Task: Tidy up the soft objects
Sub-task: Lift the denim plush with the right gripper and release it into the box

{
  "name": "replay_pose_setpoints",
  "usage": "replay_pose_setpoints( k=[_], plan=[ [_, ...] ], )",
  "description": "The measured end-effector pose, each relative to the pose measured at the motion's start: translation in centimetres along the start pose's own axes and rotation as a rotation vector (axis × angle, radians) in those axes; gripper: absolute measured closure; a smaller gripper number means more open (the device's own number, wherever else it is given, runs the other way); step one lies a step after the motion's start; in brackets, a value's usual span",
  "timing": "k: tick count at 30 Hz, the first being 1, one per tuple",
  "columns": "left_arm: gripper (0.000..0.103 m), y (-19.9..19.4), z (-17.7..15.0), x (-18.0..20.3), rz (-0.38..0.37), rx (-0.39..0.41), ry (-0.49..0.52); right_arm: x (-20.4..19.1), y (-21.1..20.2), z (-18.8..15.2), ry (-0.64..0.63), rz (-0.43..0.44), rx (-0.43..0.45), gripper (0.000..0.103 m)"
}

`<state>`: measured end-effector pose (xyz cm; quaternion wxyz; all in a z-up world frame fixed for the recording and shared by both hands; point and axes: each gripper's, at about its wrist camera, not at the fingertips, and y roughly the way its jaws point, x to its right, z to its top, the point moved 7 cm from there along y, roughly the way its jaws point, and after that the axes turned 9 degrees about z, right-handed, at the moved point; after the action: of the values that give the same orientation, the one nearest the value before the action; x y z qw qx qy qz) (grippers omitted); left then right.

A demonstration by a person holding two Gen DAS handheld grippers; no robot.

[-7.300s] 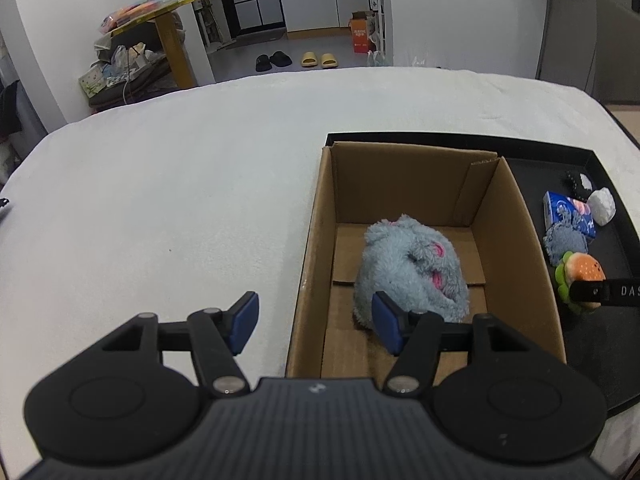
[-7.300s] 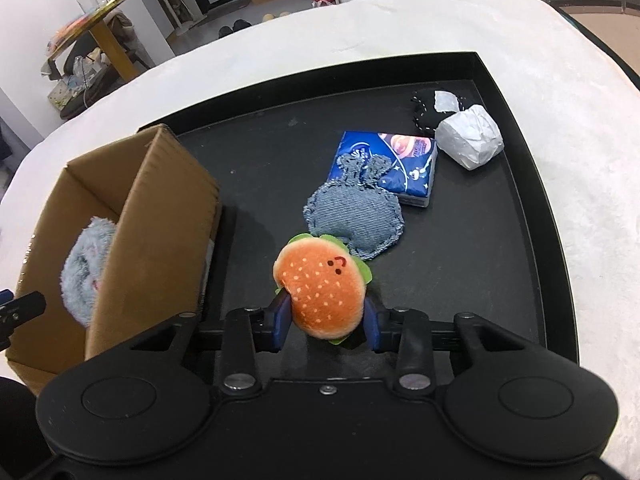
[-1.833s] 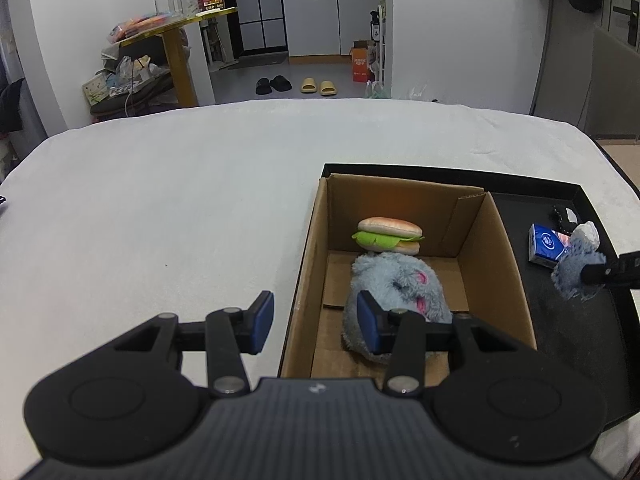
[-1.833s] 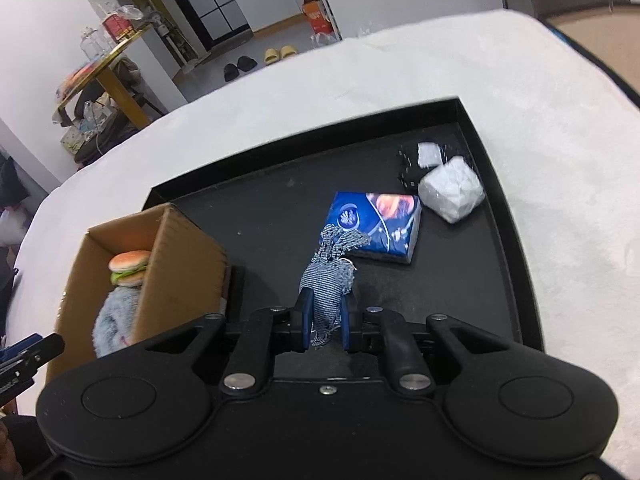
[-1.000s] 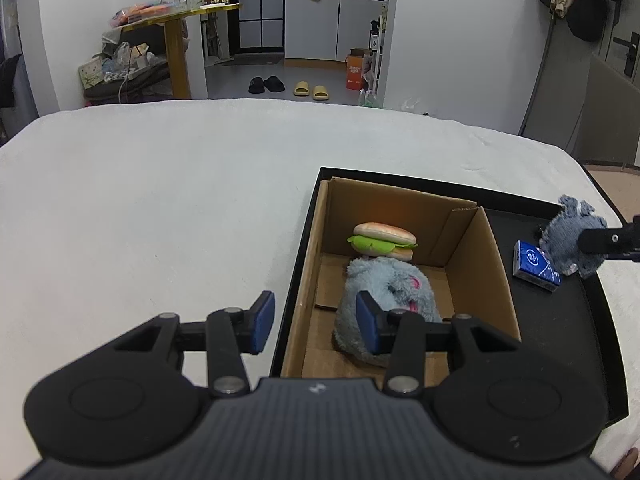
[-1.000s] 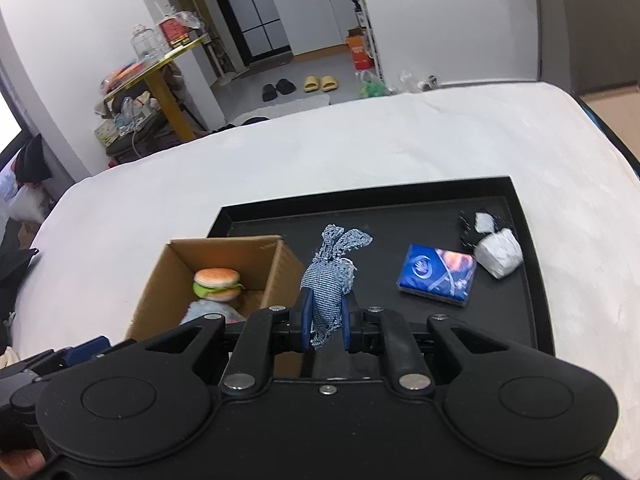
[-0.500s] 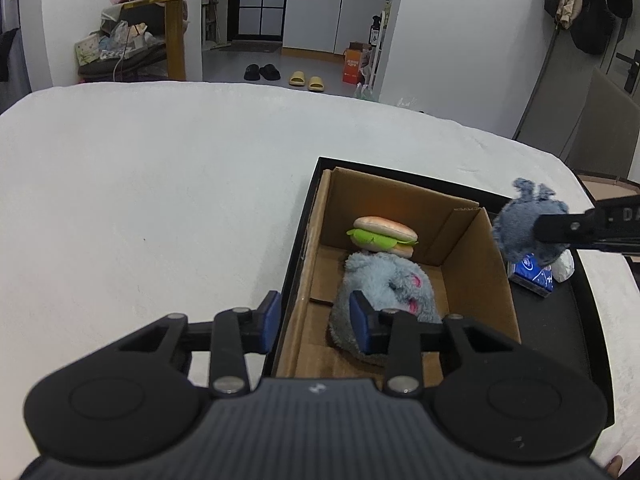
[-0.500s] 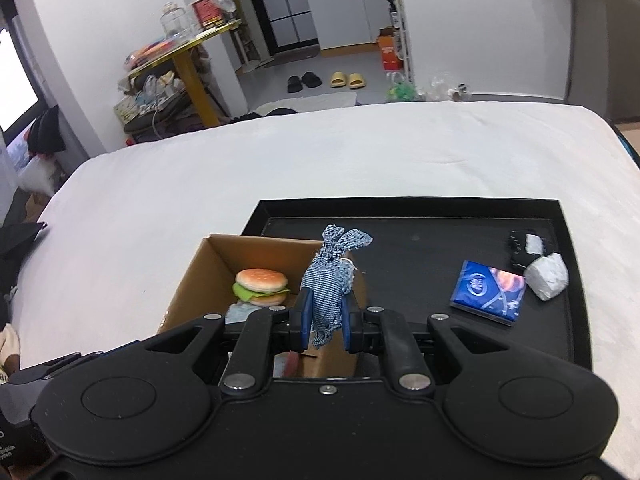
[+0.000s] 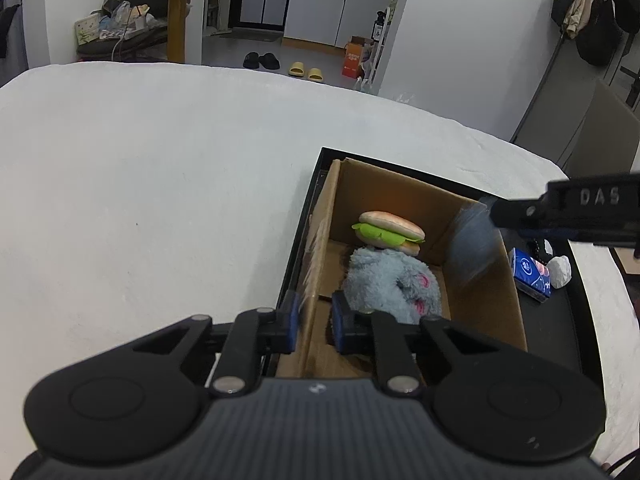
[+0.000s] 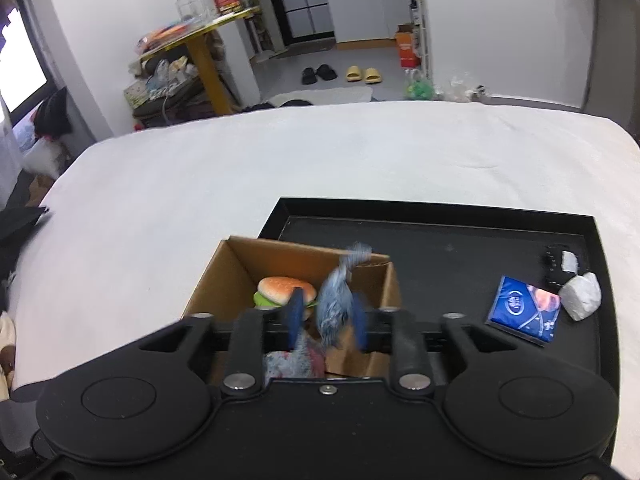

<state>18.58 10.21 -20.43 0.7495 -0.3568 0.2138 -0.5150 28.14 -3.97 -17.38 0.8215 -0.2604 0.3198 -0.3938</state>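
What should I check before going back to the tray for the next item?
1. Denim toy released: ok, right gripper jaws opening, toy blurred and dropping between them.
2. Toy over the cardboard box: ok.
3. Left gripper steadying the box: ok, jaws closing on its near left wall.
4. Burger plush and grey plush inside the box: ok.
5. Denim toy settled inside: cannot tell, it is in mid-fall.
6. Tray cleared: not ok, tissue pack and white wad remain.
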Motion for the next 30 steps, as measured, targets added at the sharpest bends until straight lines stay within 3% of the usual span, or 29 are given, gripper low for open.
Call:
replay_pose_setpoints(
  k=[18,24,27,30],
  plan=[
    [0.093,-0.5,0.1,0.2,0.036,0.009,0.011,4.4,-3.1,-2.3,0.002,-0.085,-0.032,0.067],
    [0.093,-0.8,0.4,0.7,0.076,0.000,0.046,6.8,-4.5,-2.0,0.015,-0.093,-0.021,0.057],
    [0.089,-0.7,0.5,1.3,0.104,-0.018,0.086,8.4,-5.1,-1.8,0.026,-0.108,-0.015,0.054],
    [0.082,-1.0,0.8,1.9,0.100,-0.006,0.117,9.8,-5.5,-1.6,0.033,-0.117,-0.005,0.044]
  ],
)
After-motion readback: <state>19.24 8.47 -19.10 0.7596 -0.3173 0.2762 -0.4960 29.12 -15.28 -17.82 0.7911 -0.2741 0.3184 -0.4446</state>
